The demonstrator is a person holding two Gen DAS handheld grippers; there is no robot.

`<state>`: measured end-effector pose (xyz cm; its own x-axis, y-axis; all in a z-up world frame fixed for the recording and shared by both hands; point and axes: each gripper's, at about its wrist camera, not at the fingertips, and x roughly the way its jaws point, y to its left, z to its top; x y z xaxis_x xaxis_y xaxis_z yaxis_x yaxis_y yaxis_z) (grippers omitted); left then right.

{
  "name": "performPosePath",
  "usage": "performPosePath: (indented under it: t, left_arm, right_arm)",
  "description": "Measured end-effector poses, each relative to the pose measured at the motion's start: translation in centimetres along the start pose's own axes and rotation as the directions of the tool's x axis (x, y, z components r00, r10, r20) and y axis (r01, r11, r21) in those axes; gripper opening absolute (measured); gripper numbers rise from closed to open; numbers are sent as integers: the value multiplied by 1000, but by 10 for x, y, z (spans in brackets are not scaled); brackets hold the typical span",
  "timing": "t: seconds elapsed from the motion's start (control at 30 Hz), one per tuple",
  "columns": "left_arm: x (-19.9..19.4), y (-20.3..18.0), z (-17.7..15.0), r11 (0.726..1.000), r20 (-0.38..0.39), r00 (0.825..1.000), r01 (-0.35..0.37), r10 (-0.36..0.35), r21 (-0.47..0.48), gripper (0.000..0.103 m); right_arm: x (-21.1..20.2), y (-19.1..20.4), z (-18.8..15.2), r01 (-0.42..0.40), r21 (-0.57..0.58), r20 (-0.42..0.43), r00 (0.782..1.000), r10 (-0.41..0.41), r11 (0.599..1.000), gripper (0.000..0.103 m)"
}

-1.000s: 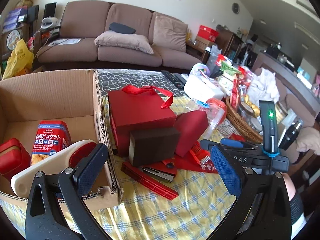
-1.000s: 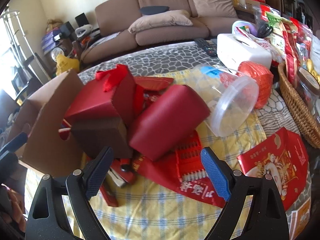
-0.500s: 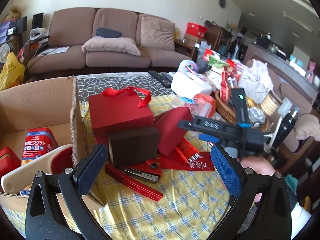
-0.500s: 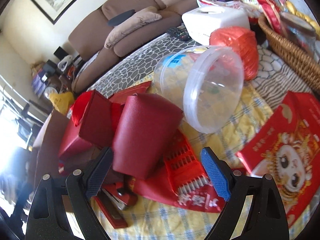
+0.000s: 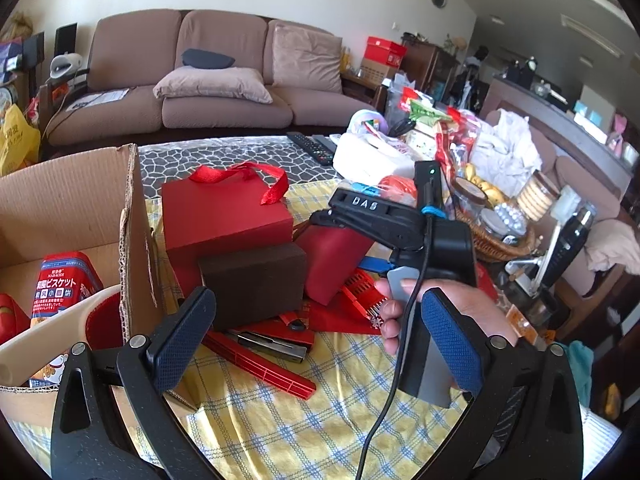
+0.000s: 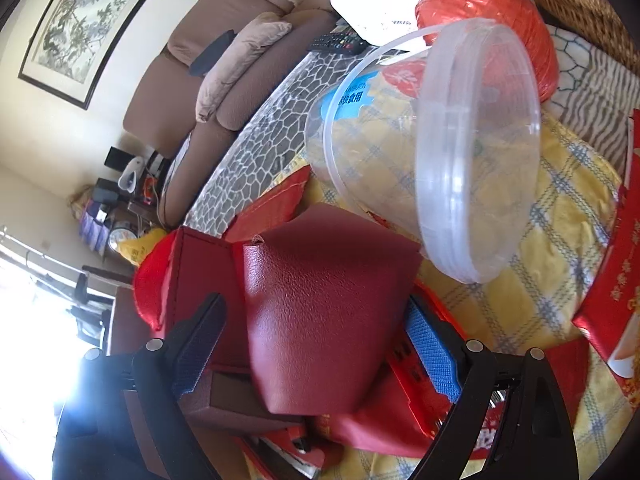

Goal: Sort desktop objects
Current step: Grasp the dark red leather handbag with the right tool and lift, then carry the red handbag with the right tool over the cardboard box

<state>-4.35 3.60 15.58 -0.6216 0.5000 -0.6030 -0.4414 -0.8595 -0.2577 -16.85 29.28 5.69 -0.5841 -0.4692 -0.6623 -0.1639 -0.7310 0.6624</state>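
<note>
— Right gripper [image 6: 320,352] is down over that red leather-look pouch [image 6: 328,312], fingers spread wide either side of it. Neither pad looks pressed in yet, so I'd call it open around the pouch, not holding it.

— And the left one?

— Left gripper [image 5: 316,340] hangs open too, with nothing between its fingers. It's above the yellow checked cloth [image 5: 260,420], just beside the cardboard box [image 5: 132,220].

— Is anything sorted so far?

— Some of it, I'd say. A biscuit tin [image 5: 64,284] stands inside the box, with another red thing at the edge and a cream-coloured handle [image 5: 44,336] sticking out over the rim. I can't tell what that handle belongs to.

— So what's left?

— Most of the pile. The red gift box [image 5: 224,212] with its ribbon sits on the cloth, a dark brown box [image 5: 256,284] in front of it, touching. The pouch leans just to the right of those. Under them lie a stapler [image 5: 276,340] and a long red plastic strip [image 5: 260,364]. Further back, a clear plastic tub [image 6: 440,148] lies on its side, next to a roll of orange twine [image 6: 492,16].

— Early days, then.

— Looks that way. The pouch seems the next to go.
</note>
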Motion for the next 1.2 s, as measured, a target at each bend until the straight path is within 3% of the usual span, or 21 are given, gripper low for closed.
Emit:
performPosePath:
  t: [0.03,0.3,0.6,0.77,0.9,1.03,1.13,1.2]
  left_arm:
    - [0,3,0,1000,1,1000,4,-4,-11,103]
    - [-6,20,7,988,25,996,85,-83,-128,103]
    - [-13,31,11,960,72,984,177,-165,-217,103]
    - [-17,37,11,937,101,972,230,-210,-263,103]
    - [-20,52,13,888,150,949,312,-276,-339,103]
    - [-26,73,11,795,244,905,423,-348,-436,103]
    - [-29,92,8,717,310,871,491,-382,-495,103]
    - [-30,103,6,696,325,867,497,-378,-518,103]
  right_arm:
    - [1,1,-2,18,-12,2,1000,-18,1000,77]
    - [-25,3,-3,11,-56,51,999,-8,998,70]
    - [-91,17,4,-136,-62,135,980,143,989,69]
    - [-111,35,5,-272,-73,109,954,279,959,69]
    - [-110,54,-3,-441,-67,13,897,443,895,69]
    - [-104,74,-20,-621,-46,-106,782,614,783,69]
    - [-103,90,-33,-671,-59,-164,737,656,739,69]
    - [-99,102,-40,-691,-71,-208,715,667,719,69]
